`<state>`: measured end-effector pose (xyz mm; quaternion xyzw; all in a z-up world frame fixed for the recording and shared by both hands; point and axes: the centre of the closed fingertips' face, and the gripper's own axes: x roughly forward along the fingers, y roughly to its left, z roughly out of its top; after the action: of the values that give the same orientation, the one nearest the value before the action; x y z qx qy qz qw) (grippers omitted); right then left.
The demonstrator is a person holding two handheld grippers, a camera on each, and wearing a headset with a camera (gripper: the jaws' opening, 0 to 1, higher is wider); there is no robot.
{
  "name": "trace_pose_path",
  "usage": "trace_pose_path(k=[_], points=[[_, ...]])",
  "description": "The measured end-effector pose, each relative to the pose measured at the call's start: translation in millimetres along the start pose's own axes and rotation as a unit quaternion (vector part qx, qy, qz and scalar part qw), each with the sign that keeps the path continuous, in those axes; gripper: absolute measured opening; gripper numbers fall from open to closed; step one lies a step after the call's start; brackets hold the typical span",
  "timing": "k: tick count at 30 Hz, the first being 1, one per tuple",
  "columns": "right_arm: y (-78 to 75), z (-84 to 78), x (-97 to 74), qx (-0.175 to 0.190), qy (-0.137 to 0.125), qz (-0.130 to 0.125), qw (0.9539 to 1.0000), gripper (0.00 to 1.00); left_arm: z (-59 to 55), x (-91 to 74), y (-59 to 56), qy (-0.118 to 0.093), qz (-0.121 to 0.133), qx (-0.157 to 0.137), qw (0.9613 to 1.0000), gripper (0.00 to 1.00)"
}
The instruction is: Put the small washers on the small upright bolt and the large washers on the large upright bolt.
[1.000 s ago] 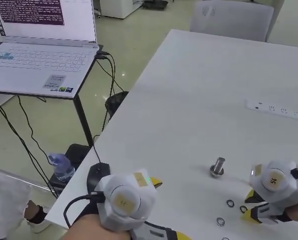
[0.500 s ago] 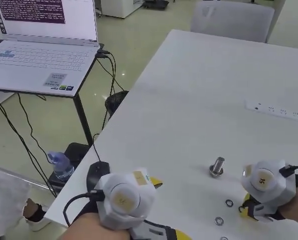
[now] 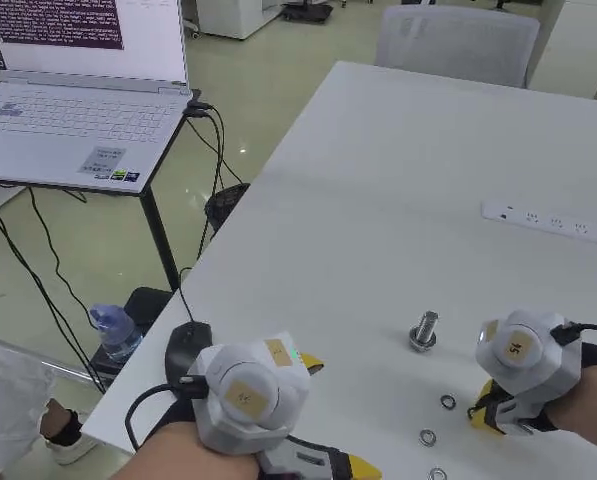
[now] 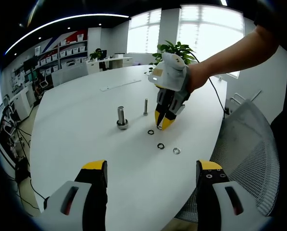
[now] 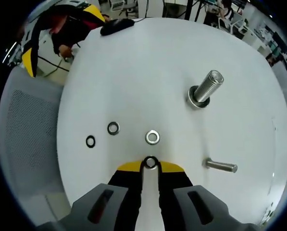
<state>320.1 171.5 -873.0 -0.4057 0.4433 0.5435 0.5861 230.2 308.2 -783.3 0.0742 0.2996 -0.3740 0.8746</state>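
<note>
Your left gripper (image 4: 152, 166) hangs over the near edge of the white tabletop (image 3: 378, 180). Its jaws are spread wide and hold nothing, so it has no part in the step in hand.

Further right stands the thick upright threaded steel bolt (image 3: 423, 330), with a ring at its foot. I cannot tell whether that ring is a washer or the bolt's head. Just past it in the left gripper view stands the thin upright steel bolt (image 4: 145, 107).

Between the bolts and you, three loose rings lie flat on the table: a bright silver washer (image 5: 152, 137), a greyer washer (image 5: 113, 128) and a dark washer (image 5: 90, 141). Their sizes are hard to rank from here.

At the right, your right gripper (image 5: 151, 166) is down at the table surface. Its jaws are pressed almost together and pinch a small dark metal washer (image 5: 151, 162) by its rim.

This looks like the pick-up, with the placing not yet done. If this washer is a small one, as it seems, lift it clear and carry it to the thin bolt close by. Centre its hole over the bolt's tip before you let go. The grip on the rim is thin, so keep the washer level.
</note>
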Motion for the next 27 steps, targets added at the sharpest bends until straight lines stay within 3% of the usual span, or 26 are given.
trace_pose_path(k=[5,19,27], points=[[-2.2,-5.8,-11.9,0.004,0.003,-0.002,1.0,0.12,-2.0,2.0,3.6,0.003,0.012,0.003,0.9999,0.78],[-34.8,-31.8,-57.8,0.026,0.003,-0.022,0.9994,0.12,-5.3,9.0,6.4,0.025,0.005,0.014,0.9996,0.8],[-58.8,-23.3,-73.0,0.024,-0.001,-0.034,0.9991,0.12,-11.2,9.6,7.8,0.036,0.005,0.011,0.9993,0.83]])
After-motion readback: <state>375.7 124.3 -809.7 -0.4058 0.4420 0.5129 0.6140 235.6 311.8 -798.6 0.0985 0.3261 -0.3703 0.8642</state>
